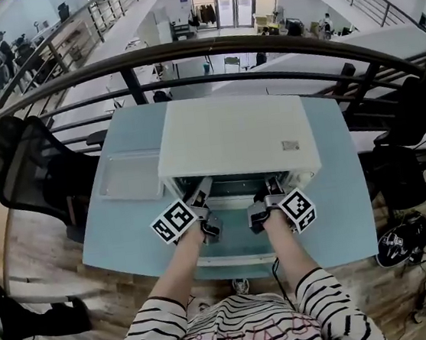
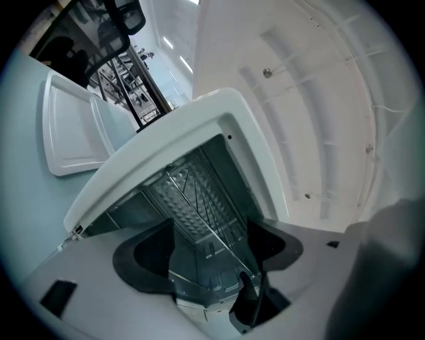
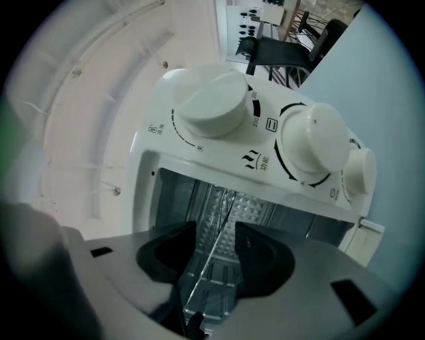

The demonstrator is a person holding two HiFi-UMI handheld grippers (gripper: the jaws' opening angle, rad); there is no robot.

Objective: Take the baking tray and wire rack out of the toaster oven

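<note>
A white toaster oven (image 1: pixel 232 136) stands on the light blue table (image 1: pixel 341 211) with its door (image 1: pixel 234 251) folded down toward me. Both grippers reach level into its mouth. The wire rack (image 2: pixel 199 199) shows edge-on in both gripper views. In the left gripper view its thin wires pass between the spread jaws of my left gripper (image 2: pixel 209 249) (image 1: pixel 201 197). My right gripper (image 3: pixel 216 255) (image 1: pixel 273 189) also straddles the rack (image 3: pixel 222 212), with a gap on either side of the wire. Behind the rack is dimpled metal; tray or oven wall, I cannot tell.
A shallow white tray (image 1: pixel 129 176) (image 2: pixel 73 126) lies on the table left of the oven. The oven's knobs (image 3: pixel 216 99) sit beside the right gripper. A black chair (image 1: pixel 24 169) stands at the left, a dark railing (image 1: pixel 259 44) behind the table, another chair (image 1: pixel 402 173) at the right.
</note>
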